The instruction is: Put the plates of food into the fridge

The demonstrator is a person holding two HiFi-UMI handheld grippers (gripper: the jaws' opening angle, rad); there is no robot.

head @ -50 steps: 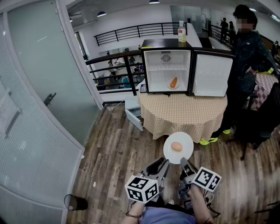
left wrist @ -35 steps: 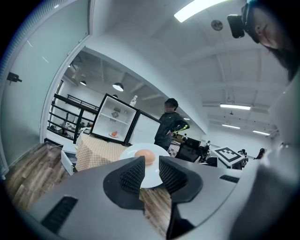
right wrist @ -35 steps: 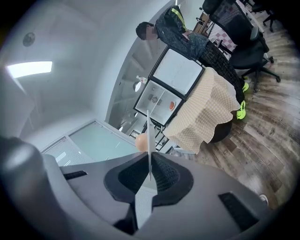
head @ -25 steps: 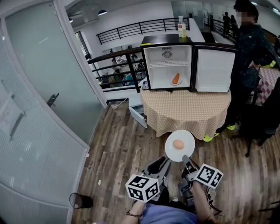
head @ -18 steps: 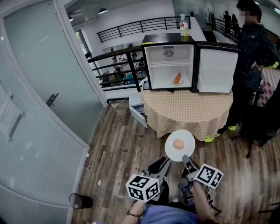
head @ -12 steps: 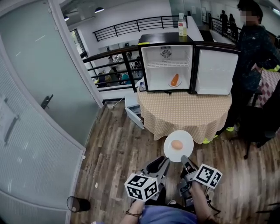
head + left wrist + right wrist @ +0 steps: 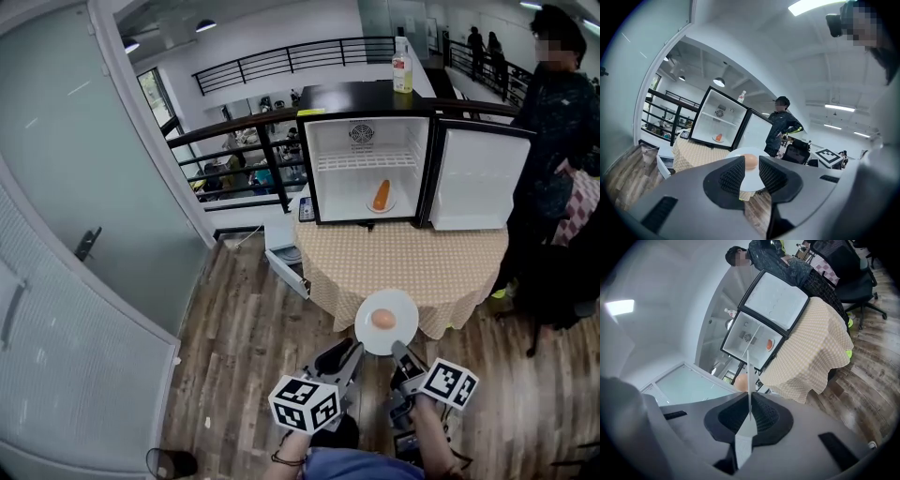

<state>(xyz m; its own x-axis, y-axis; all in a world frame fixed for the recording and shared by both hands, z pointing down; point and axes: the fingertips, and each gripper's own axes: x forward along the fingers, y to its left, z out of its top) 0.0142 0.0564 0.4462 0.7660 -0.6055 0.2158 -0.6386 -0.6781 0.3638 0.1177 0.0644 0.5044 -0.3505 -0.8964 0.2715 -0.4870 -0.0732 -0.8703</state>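
Note:
A white plate carrying a round tan piece of food is held level over the wooden floor, just short of the table. My right gripper is shut on its near rim; in the right gripper view the plate runs edge-on between the pads. My left gripper hangs beside it, open with a narrow gap and nothing in it. The small fridge stands open on the checked tablecloth. Inside it lies another plate with orange food. Its door is swung to the right.
A person in dark clothes stands right of the table beside a black chair. A glass wall runs along the left, with a black railing behind. A bottle tops the fridge. A white box sits by the table.
The table and fridge have come nearer and sit larger in the head view. The plate stays in my right gripper, and the left gripper keeps its place beside it.

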